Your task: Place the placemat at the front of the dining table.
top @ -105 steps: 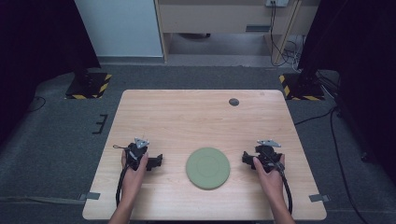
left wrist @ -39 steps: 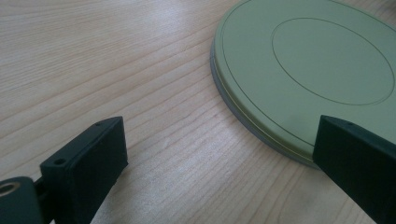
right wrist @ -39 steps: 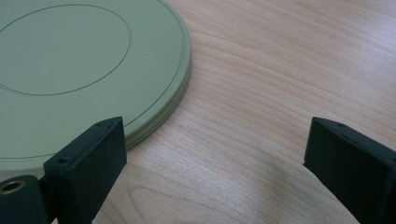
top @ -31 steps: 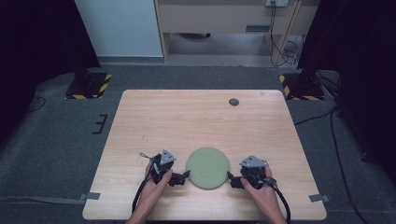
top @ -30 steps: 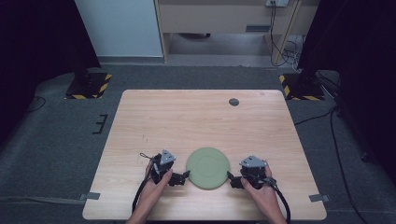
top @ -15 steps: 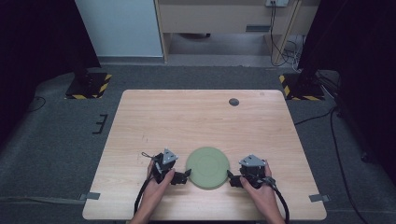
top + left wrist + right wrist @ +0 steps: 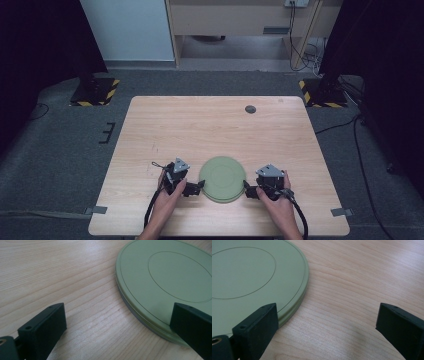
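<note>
Now the green plate (image 7: pixel 222 179) lies flat on the counter (image 7: pixel 200 125), toward six o'clock of its middle. At the plate's nine o'clock sit the left tongs (image 7: pixel 194 188), at its three o'clock the right tongs (image 7: pixel 248 190) (each held in a hand). Both stand wide open, gripping nothing, one jaw over the plate's rim and the other over bare wood. A dark disc (image 7: pixel 250 109) lies well apart, toward twelve o'clock.

My forearms cut off at the bottom edge of the high view, the green plate (image 7: pixel 162 285) running past the top and right edges beyond my left gripper (image 7: pixel 117 322), its underside hidden, small dark disc (image 7: pixel 250 109) far ahead too small to identify
</note>
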`<state>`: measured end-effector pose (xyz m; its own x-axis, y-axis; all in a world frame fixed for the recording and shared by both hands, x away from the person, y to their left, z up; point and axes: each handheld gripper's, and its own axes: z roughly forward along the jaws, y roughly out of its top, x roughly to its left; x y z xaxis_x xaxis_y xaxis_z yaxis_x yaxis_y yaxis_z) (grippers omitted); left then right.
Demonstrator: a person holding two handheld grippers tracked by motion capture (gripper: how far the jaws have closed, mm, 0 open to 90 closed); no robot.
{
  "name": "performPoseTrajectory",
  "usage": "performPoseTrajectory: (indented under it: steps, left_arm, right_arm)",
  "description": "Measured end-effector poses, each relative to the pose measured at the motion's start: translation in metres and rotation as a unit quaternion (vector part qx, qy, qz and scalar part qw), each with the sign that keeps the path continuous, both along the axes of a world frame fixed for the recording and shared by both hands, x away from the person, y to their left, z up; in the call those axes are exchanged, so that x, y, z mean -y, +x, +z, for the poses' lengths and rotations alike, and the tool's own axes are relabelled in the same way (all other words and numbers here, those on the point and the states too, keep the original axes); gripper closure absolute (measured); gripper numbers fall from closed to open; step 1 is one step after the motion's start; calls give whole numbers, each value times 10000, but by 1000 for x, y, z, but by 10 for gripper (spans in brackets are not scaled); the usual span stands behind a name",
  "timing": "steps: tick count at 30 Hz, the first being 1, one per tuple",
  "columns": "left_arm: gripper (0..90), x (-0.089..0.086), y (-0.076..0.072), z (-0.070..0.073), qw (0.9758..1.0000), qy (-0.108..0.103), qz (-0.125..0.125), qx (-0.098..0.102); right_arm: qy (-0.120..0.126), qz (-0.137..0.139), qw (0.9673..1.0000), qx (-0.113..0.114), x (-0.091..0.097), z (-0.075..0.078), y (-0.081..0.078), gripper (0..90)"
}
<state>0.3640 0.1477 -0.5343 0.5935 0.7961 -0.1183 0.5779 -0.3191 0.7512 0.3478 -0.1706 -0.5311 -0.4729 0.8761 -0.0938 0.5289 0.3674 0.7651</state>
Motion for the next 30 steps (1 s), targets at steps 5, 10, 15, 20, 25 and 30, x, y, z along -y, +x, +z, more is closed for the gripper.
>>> performPoseTrajectory:
  steps: [5, 10, 15, 20, 25, 30]
  left_arm:
    - [24, -7, -3, 4, 9999, -34, 114, 101]
    - [27, -8, -4, 2, 9999, 35, 140, 68]
    - [24, -5, -4, 0, 9999, 129, 84, 54]
    - [11, -4, -3, 0, 9998, 153, 92, 59]
    - [0, -3, -2, 0, 9998, 175, 121, 53]
    - [0, -3, 1, 0, 9998, 166, 106, 40]
  right_arm:
    - [81, 80, 9999, 15, 3, 3, -4, 52]
    - [87, 88, 9999, 23, 6, 3, -5, 52]
    - [74, 149, 9999, 5, 2, 1, -5, 53]
    - [29, 150, 9999, -5, -1, 0, -5, 49]
    - [61, 90, 9999, -14, -1, -1, -5, 42]
    - [95, 1, 10000, -9, -1, -1, -2, 37]
